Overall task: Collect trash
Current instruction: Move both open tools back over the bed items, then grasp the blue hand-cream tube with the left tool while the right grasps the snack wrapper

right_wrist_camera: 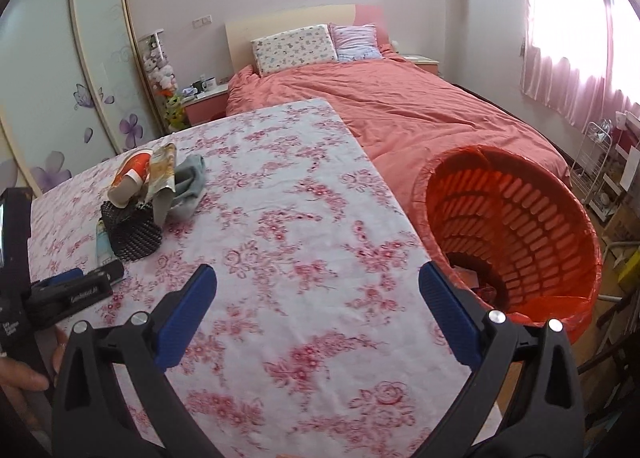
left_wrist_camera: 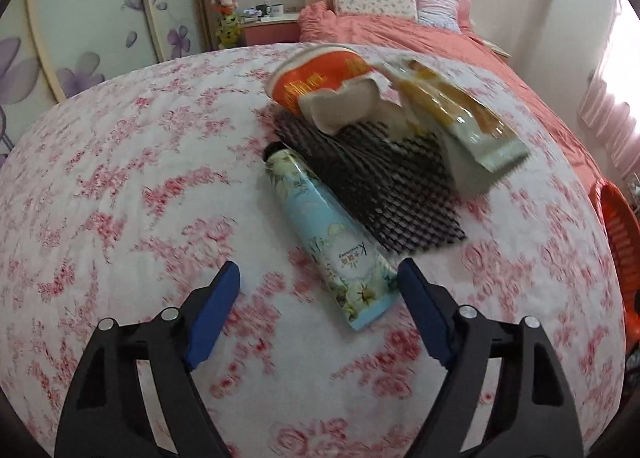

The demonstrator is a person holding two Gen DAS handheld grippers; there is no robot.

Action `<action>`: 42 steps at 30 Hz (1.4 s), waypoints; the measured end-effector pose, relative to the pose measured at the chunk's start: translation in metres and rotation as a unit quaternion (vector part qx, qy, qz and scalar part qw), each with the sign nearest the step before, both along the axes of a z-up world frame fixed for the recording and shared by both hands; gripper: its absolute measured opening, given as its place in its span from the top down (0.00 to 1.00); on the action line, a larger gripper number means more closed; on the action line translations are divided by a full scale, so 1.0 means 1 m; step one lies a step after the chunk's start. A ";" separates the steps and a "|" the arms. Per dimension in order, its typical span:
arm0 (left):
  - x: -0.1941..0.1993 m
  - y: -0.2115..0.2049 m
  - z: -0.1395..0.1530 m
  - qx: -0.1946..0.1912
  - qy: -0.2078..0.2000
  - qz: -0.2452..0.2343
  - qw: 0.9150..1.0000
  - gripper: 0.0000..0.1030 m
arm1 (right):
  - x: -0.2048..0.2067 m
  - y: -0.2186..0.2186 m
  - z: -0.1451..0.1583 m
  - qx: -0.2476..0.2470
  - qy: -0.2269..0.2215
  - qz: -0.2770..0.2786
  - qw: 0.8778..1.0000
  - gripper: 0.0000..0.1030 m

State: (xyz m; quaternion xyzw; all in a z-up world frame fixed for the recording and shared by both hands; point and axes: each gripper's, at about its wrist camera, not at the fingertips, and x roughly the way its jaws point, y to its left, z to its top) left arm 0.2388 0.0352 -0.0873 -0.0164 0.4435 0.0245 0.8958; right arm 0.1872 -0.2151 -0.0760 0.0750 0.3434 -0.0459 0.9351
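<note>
A pale blue floral tube (left_wrist_camera: 326, 236) lies on the flowered tablecloth (left_wrist_camera: 120, 178), its crimped end between the tips of my open, empty left gripper (left_wrist_camera: 319, 278). Behind it lie a black mesh sheet (left_wrist_camera: 380, 186), a crushed orange paper cup (left_wrist_camera: 320, 86) and a yellow-and-grey snack wrapper (left_wrist_camera: 460, 122). In the right wrist view the same pile shows at the left: cup (right_wrist_camera: 134, 174), wrapper (right_wrist_camera: 162, 170), mesh (right_wrist_camera: 132, 236), tube (right_wrist_camera: 103, 244). My right gripper (right_wrist_camera: 318, 282) is open and empty over the cloth, beside the orange trash basket (right_wrist_camera: 516, 234).
The basket stands off the table's right edge, lined with an orange bag, some scraps at its bottom (right_wrist_camera: 480, 282). A bed with a salmon cover (right_wrist_camera: 400, 110) lies beyond the table. A wardrobe (right_wrist_camera: 60, 78) is at the left, a wire rack (right_wrist_camera: 596, 162) at the right.
</note>
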 end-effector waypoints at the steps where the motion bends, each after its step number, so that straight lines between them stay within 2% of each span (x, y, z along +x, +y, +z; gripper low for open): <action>1: 0.001 0.007 0.000 -0.002 -0.002 0.005 1.000 0.24 | 0.002 0.001 0.000 -0.001 0.001 0.002 1.000 0.04; 4: 0.003 0.027 -0.001 0.006 -0.009 0.025 1.000 0.26 | 0.005 0.004 -0.001 -0.004 0.001 0.009 1.000 0.04; 7: 0.002 0.045 -0.001 0.024 -0.019 0.029 0.999 0.27 | 0.007 0.010 -0.003 -0.007 0.001 0.018 1.000 0.04; 9: 0.002 0.055 0.000 0.021 -0.019 0.030 0.999 0.27 | 0.009 0.014 -0.005 -0.006 0.002 0.023 1.000 0.04; 13: 0.009 0.055 0.004 0.015 -0.019 0.014 1.000 0.37 | 0.015 0.022 -0.008 0.000 0.006 0.032 0.999 0.04; 15: 0.021 0.052 0.005 0.017 -0.021 0.005 1.000 0.40 | 0.018 0.028 -0.008 -0.001 0.007 0.038 0.999 0.04; 21: 0.048 0.042 -0.002 0.010 -0.011 -0.017 1.000 0.57 | 0.028 0.046 -0.010 -0.014 0.009 0.059 0.998 0.04; 23: 0.052 0.040 -0.002 0.021 -0.016 -0.016 1.000 0.62 | 0.032 0.051 -0.010 -0.013 0.011 0.065 0.998 0.04; 29: 0.049 0.074 -0.001 0.017 -0.017 0.025 0.999 0.63 | 0.048 0.068 -0.007 -0.017 0.005 0.085 0.996 0.04; 32: 0.044 0.098 -0.001 0.016 -0.015 0.046 0.999 0.63 | 0.062 0.078 0.001 -0.011 -0.005 0.096 0.995 0.07; 37: 0.036 0.119 0.000 0.014 -0.017 0.062 0.998 0.63 | 0.097 0.097 0.014 0.017 -0.013 0.112 0.993 0.17; 42: 0.033 0.125 0.001 0.004 -0.020 0.062 0.998 0.63 | 0.129 0.117 0.013 0.013 -0.003 0.123 0.992 0.29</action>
